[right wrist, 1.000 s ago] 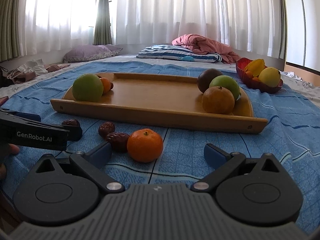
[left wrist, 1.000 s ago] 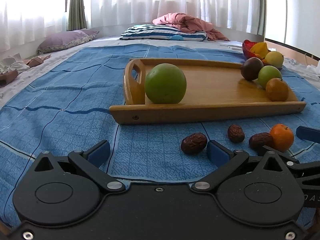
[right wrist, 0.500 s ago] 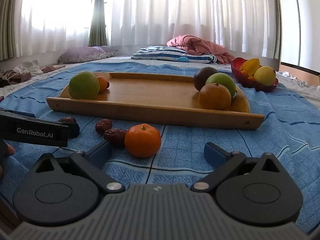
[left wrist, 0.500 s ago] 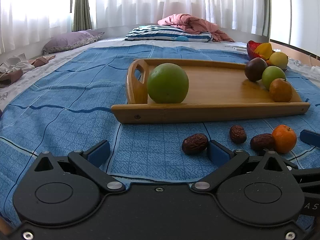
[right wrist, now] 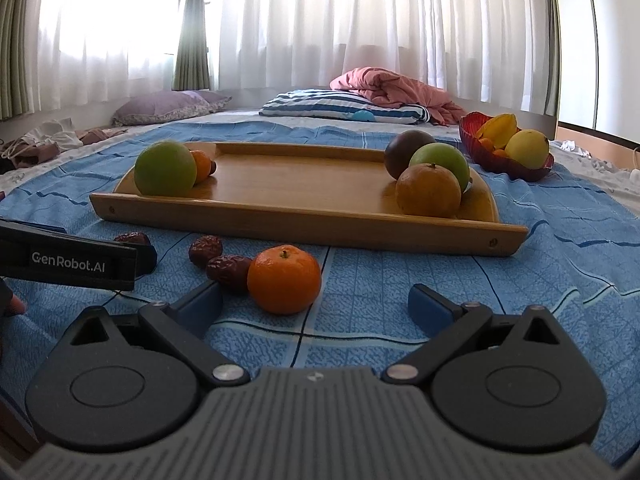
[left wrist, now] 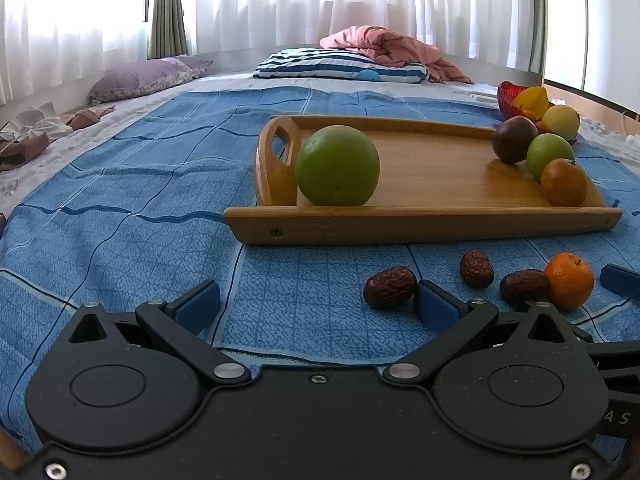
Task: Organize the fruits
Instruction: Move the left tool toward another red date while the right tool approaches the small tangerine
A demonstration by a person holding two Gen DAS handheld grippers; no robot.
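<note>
Right gripper (right wrist: 316,306): I hold it wide and empty, low in the frame.
Mandarin (right wrist: 284,279): loose on the blue cloth (right wrist: 520,280) just ahead, left of centre — I'd shift left to straddle it, then close gently.
Nearest dried date (right wrist: 229,271): touches its left side; easy to nudge.
Left gripper (left wrist: 316,300): also wide, empty; a date (left wrist: 389,286) sits just beside its right finger.
Tray (right wrist: 312,222): mid-frame — fruit at both ends, centre free.
Red bowl (right wrist: 496,160): upper right, more fruit.

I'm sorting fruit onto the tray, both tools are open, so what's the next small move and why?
Probably ease the right tool forward around the small orange. It lies loose on the blue cloth just ahead of the open fingers, off the wooden tray, touching a dried date.
</note>
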